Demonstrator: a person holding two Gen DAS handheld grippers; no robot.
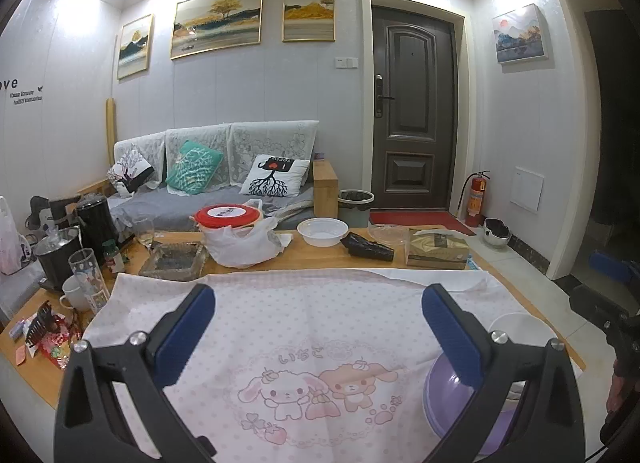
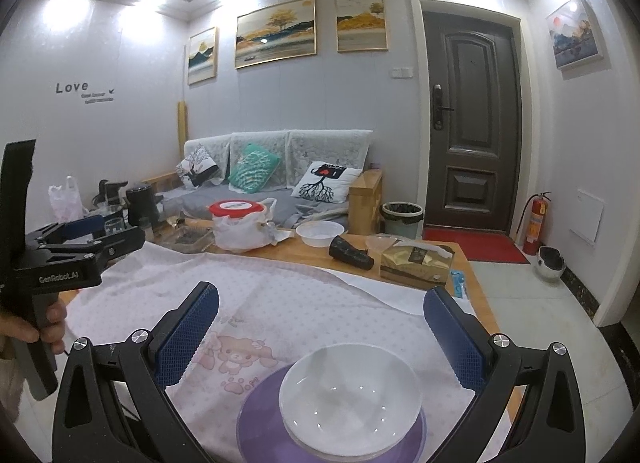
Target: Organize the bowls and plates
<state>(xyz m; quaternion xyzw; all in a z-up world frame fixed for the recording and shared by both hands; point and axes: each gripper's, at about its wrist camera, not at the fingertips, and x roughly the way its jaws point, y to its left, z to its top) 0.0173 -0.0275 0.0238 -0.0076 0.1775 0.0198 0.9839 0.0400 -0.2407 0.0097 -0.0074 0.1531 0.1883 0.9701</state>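
Observation:
A white bowl sits stacked on white dishes on a purple plate, on the pink cartoon-print cloth. My right gripper hangs open just above and behind the bowl, nothing between its blue pads. In the left wrist view my left gripper is also open and empty over the cloth. There the purple plate and a white bowl rim show partly behind the right finger. The right wrist view catches the left gripper at the left, held by a hand.
At the table's far side stand a white plastic bowl, a red-lidded container in a bag, a glass tray, a tissue box and a black object. Cups, a kettle and clutter crowd the left end. A sofa lies beyond.

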